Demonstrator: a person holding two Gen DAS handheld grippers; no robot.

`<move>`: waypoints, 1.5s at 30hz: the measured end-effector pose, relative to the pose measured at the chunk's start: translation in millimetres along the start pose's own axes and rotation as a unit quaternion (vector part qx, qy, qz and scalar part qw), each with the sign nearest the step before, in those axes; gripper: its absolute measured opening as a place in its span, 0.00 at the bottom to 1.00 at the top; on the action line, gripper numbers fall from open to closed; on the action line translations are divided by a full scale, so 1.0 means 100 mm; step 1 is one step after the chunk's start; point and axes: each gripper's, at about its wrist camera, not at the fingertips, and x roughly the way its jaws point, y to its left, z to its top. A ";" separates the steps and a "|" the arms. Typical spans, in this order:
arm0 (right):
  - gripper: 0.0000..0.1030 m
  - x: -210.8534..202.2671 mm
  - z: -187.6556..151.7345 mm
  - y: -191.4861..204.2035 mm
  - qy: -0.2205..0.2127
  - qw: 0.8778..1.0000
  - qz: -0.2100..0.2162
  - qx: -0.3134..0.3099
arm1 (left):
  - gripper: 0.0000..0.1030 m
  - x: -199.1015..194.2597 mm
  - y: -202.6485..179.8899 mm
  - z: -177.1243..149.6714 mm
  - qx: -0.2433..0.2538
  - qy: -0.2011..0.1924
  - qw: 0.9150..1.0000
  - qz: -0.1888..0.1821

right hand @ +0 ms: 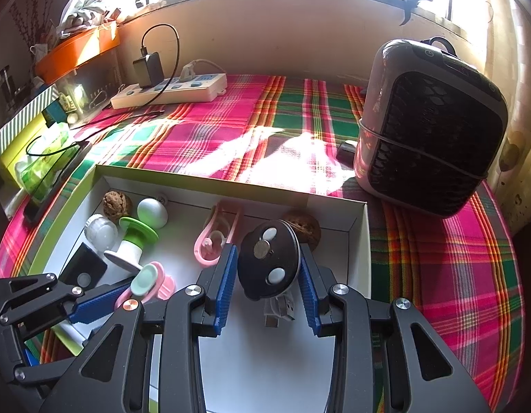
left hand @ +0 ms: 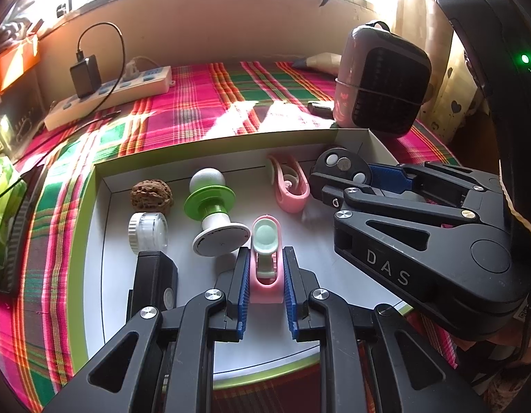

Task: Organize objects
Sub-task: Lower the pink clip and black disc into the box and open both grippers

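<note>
Left gripper (left hand: 265, 282): blue pads clamped on a pink clip with a mint oval cap (left hand: 265, 258), one pad on each flank. The clip sits dead centre between the fingers, its cap end pointing away from the gripper. It looks to rest on the white floor of the box (left hand: 214, 144), but I can't tell for sure. It is pink plastic, with a pale green disc on a short white stem.

Right gripper (right hand: 267, 272): pinching a black round disc-shaped gadget (right hand: 269, 261) edge-on between the blue pads. The disc's face carries two white ovals and a metal stud between them. A USB plug (right hand: 279, 309) hangs under it, inside the jaw gap.

Outward from the left gripper:
- just left of its fingers, a black block with a round button (left hand: 155, 278)
- ahead-left, a clear ribbed-cap jar (left hand: 148, 232) lying on its side
- straight ahead, a green-and-white knobbed gadget on a round base (left hand: 210, 206), tipped over
- beyond the jar, a walnut (left hand: 152, 196) near the far wall
- ahead-right, a second pink clip (left hand: 289, 186), just beside the right gripper's disc

From the right gripper, a second walnut (right hand: 303, 229) sits just behind the disc, against the box's far wall.

The box sits on a pink-green plaid cloth (left hand: 203, 99). Well beyond it are a white power strip (left hand: 110, 96) with a black charger, far left, and a pinkish fan heater (right hand: 430, 130), far right.
</note>
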 end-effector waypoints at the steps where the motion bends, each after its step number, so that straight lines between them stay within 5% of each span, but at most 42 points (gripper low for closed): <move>1: 0.36 0.00 0.00 0.00 0.000 1.000 0.000 0.000 | 0.16 0.00 0.00 0.00 0.000 0.000 1.000 0.000; 11: 0.36 0.02 0.00 0.01 0.002 1.000 0.006 0.001 | 0.27 -0.01 0.00 0.01 -0.002 0.001 1.000 0.004; 45: 0.48 -0.13 -0.04 0.02 -0.013 1.000 0.007 0.012 | 0.30 -0.13 0.04 -0.02 -0.010 -0.010 1.000 0.018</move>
